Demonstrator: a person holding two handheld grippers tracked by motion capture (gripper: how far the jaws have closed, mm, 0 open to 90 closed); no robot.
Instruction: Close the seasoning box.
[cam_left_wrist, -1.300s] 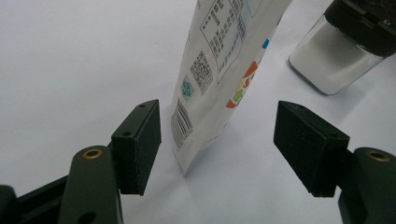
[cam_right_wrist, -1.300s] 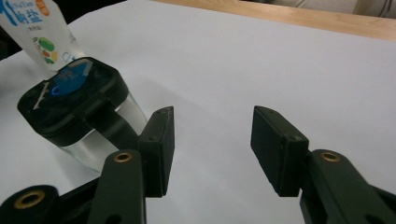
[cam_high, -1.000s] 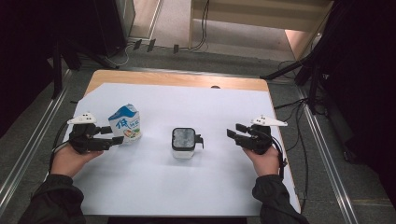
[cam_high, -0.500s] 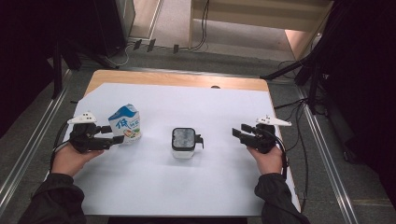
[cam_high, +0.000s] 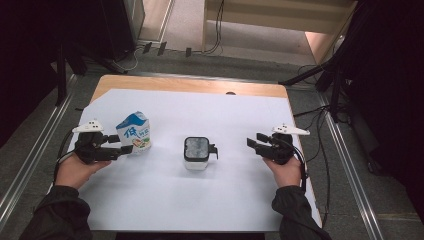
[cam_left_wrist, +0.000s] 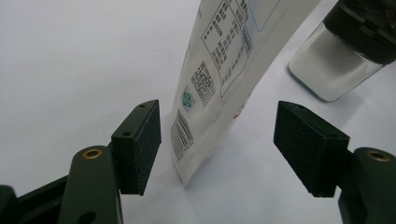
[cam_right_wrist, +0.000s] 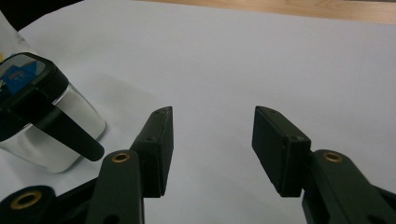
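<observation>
Our left gripper (cam_left_wrist: 217, 144) brackets the milk carton (cam_left_wrist: 219, 79), jaws apart | our right gripper (cam_right_wrist: 212, 149) gapes beside the lidded jar (cam_right_wrist: 42, 121).

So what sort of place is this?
Probably a lab or recording workspace: a table under a white sheet, loose cables on the floor, with a milk carton and lidded jar staged.

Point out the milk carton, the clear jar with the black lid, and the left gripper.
milk carton (cam_high: 135, 131), high view, on its blue and white front face.
clear jar (cam_high: 196, 148), high view, on its black-rimmed lid.
left gripper (cam_left_wrist: 217, 142), left gripper view, midway between its open fingertips, with the carton's lower edge between them.
</observation>
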